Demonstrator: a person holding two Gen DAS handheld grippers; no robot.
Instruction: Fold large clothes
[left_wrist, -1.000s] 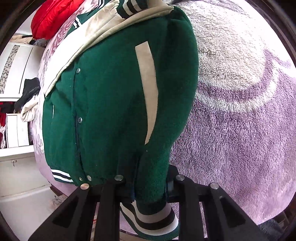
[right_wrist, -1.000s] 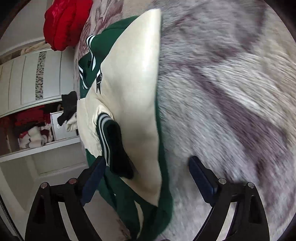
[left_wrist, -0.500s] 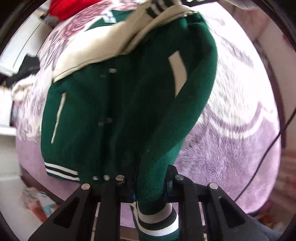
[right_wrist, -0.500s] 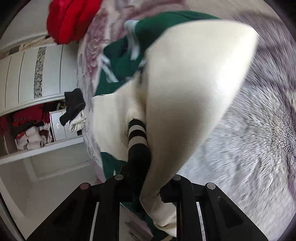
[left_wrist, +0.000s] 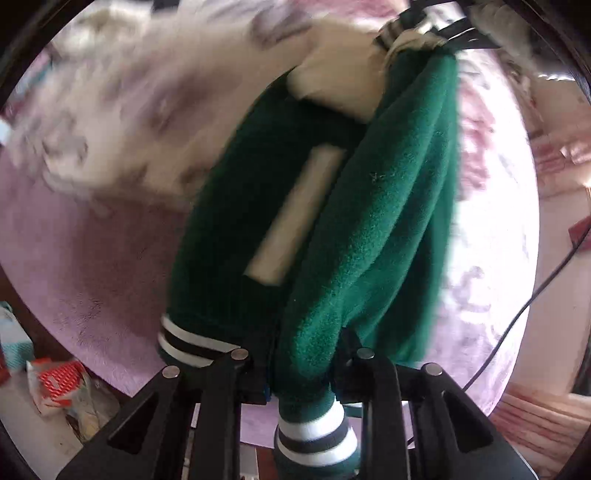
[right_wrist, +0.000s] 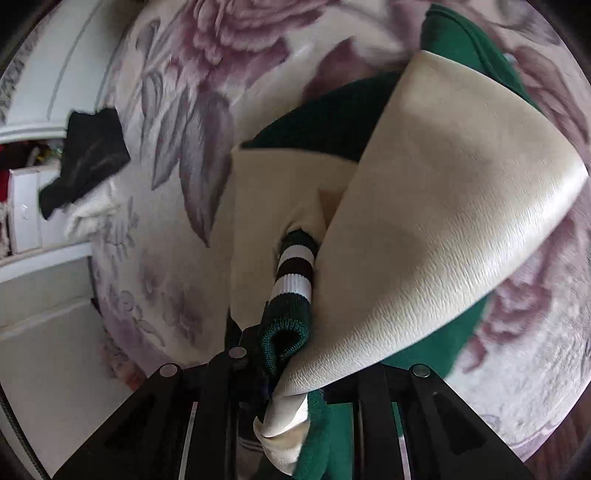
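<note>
Both ends of the green varsity jacket (left_wrist: 373, 221) are pinched, left gripper (left_wrist: 301, 363) clamped on its striped hem, right gripper (right_wrist: 286, 354) on cream sleeve (right_wrist: 436, 236) plus cuff, so it hangs ahead over the floral blanket (right_wrist: 177, 110), probably to carry the fold across.

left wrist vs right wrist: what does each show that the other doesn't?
Left wrist only: a cream pocket strip on the green body, a cable, and the left gripper shut on green fabric.

Right wrist only: a cream sleeve, a striped cuff, a black cloth, and the right gripper shut on sleeve and cuff.

Both: the jacket over the blanket.
</note>
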